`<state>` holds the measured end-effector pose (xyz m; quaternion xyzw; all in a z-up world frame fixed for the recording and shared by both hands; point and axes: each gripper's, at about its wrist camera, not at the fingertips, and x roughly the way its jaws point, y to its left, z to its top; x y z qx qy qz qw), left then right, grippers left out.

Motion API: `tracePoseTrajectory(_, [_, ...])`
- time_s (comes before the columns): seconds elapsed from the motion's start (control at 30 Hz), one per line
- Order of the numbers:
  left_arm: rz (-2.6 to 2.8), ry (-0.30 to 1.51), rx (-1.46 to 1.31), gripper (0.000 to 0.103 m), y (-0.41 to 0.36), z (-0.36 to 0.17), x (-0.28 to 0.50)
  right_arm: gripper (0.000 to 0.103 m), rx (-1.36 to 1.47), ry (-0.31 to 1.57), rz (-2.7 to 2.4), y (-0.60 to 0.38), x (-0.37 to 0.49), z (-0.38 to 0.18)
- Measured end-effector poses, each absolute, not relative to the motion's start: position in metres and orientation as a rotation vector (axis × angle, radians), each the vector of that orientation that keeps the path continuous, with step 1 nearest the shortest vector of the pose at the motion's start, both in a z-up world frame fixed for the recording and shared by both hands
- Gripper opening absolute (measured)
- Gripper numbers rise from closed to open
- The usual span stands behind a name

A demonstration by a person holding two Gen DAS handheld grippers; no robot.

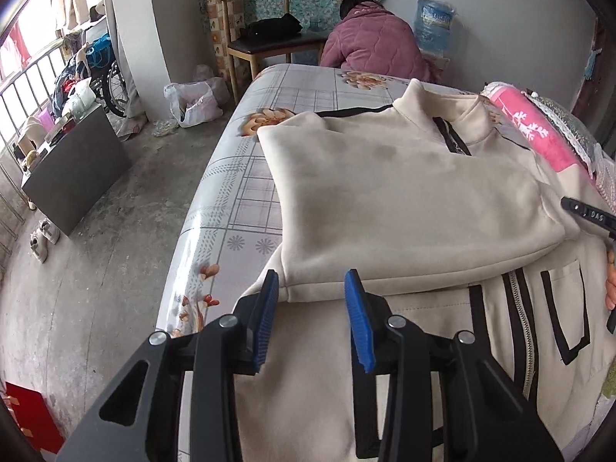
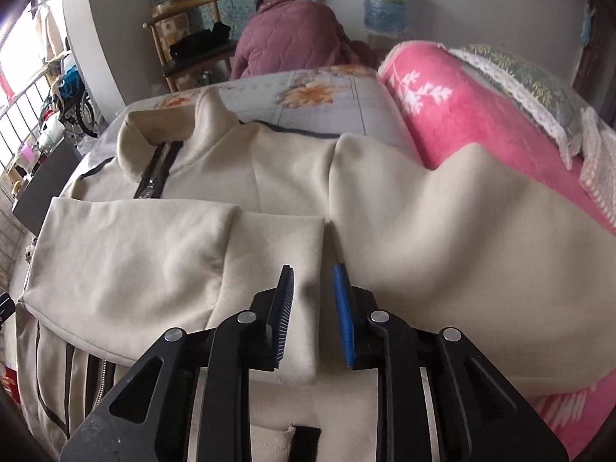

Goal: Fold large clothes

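Pink blanket (image 2: 454, 115) beside wall; wooden chair (image 1: 265, 38); wheelchair (image 1: 109, 84); water jug (image 1: 433, 27).

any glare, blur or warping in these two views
Left wrist view: the window at upper left is blown out, the bed edge bows from the fisheye, and the jacket is sharp. Right wrist view: the window also glares, the background is soft, and a shadow falls on the jacket by the right gripper.
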<state>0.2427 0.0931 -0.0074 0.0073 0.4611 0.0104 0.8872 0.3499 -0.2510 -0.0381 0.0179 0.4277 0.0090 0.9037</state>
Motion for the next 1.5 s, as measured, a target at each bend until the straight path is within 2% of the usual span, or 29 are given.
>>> tracePoseTrajectory(0.07, [0.044,0.979,0.063,0.035,0.078,-0.008,0.246,0.033,0.026,0.847,0.072,-0.24,0.34,-0.03])
tracePoseTrajectory(0.23, [0.087,1.027,0.125,0.049,0.052,-0.02,0.259,0.034,-0.06,0.924,0.164,-0.206,0.345,-0.052])
tracePoseTrajectory(0.33, [0.107,1.042,0.137,0.053,0.044,-0.03,0.264,0.037,-0.119,0.96,0.133,-0.2,0.346,-0.067])
tracePoseTrajectory(0.5, [0.109,1.068,0.123,0.053,0.041,-0.041,0.269,0.044,-0.151,0.958,0.103,-0.196,0.34,-0.056])
tracePoseTrajectory(0.57, [0.106,1.069,0.117,0.054,0.041,-0.041,0.27,0.053,-0.142,0.94,0.118,-0.193,0.336,-0.047])
tracePoseTrajectory(0.67, [0.106,1.073,0.108,0.055,0.042,-0.041,0.272,0.059,-0.137,0.915,0.126,-0.188,0.334,-0.035])
tracePoseTrajectory(1.1, [0.102,1.08,0.061,0.058,0.046,-0.042,0.275,0.06,-0.181,0.981,0.096,-0.17,0.352,-0.06])
tracePoseTrajectory(1.13, [0.102,1.08,0.06,0.058,0.046,-0.042,0.275,0.061,-0.197,0.988,0.088,-0.169,0.352,-0.064])
tracePoseTrajectory(1.2, [0.102,1.079,0.061,0.058,0.046,-0.042,0.275,0.07,-0.212,0.97,0.067,-0.17,0.35,-0.068])
tracePoseTrajectory(1.33, [0.091,1.043,0.059,0.058,0.046,-0.035,0.27,0.07,-0.193,0.982,0.049,-0.174,0.346,-0.064])
tracePoseTrajectory(1.5, [0.035,0.964,0.049,0.071,0.042,-0.017,0.264,0.071,-0.129,0.938,0.074,-0.18,0.321,-0.045])
